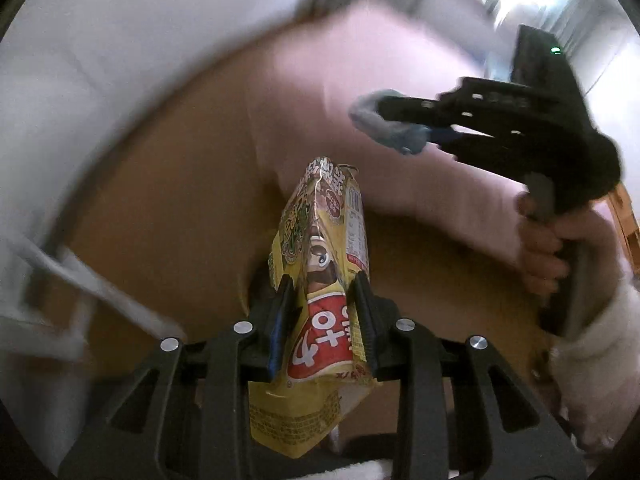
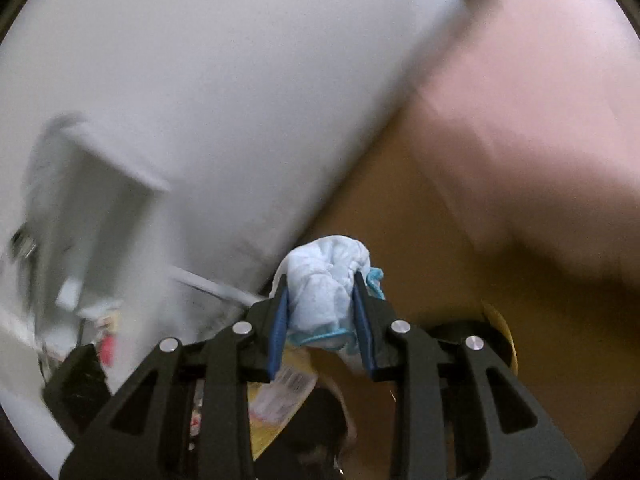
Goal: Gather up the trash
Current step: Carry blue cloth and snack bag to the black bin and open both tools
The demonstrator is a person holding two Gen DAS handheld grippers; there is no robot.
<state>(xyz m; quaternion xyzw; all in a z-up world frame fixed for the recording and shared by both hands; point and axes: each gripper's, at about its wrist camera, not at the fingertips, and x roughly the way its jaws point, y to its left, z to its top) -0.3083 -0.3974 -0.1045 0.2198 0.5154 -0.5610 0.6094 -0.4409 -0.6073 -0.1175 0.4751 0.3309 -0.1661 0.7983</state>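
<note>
Hand-held gripper (image 1: 324,312) on the left was clamped on a yellow snack wrapper (image 1: 320,280), the right (image 2: 322,312) on a crumpled mask (image 2: 326,276); slippery foil could be lost mid-swing.

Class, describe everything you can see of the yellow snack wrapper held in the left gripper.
The wrapper is a crinkled, glossy yellow packet, plastic by its look, with a red label bearing white lettering, a cartoon face and small print. It looks flattened and creased, seemingly empty. It stands lengthwise between the fingers of the left gripper, pinched at its middle, one end poking beyond the fingertips and the other trailing back toward the camera. Nothing else touches it.
</note>
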